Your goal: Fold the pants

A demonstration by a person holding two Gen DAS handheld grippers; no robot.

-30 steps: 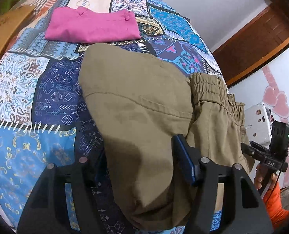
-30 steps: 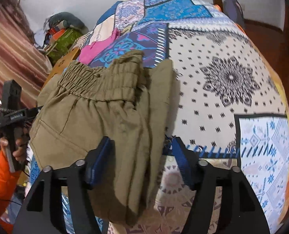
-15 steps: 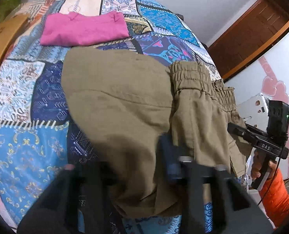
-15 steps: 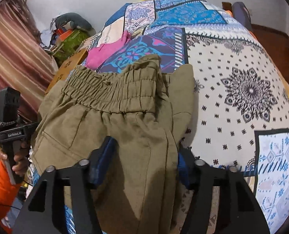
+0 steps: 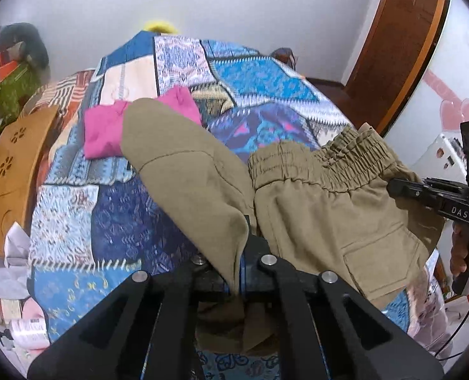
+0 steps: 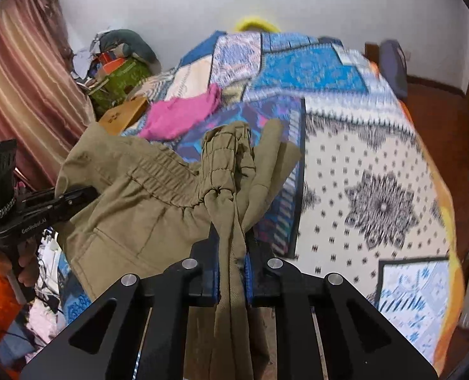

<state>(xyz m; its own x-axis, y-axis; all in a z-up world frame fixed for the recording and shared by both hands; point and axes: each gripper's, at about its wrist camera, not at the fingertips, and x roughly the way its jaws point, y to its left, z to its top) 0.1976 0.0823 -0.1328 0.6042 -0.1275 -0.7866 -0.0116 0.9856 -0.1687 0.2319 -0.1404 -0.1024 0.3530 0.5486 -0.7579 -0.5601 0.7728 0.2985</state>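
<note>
Patchwork bedding (image 5: 85, 221) covers the bed. Each tool, left (image 5: 239, 272) and right (image 6: 232, 272), is clenched on the khaki pants (image 5: 323, 218), lifted above the near edge. Both grips should be raised level, so the fabric is laid down flat.

The left gripper (image 5: 239, 272) is clamped on a fold of the khaki pants (image 5: 323, 209), lifted over the near edge of the patchwork bedspread (image 5: 259, 76). Their elastic waistband (image 5: 326, 161) reaches toward the right gripper (image 5: 402, 188), whose fingertips touch the cloth. A folded pink garment (image 5: 103, 133) lies near the bedspread's left edge.
</note>
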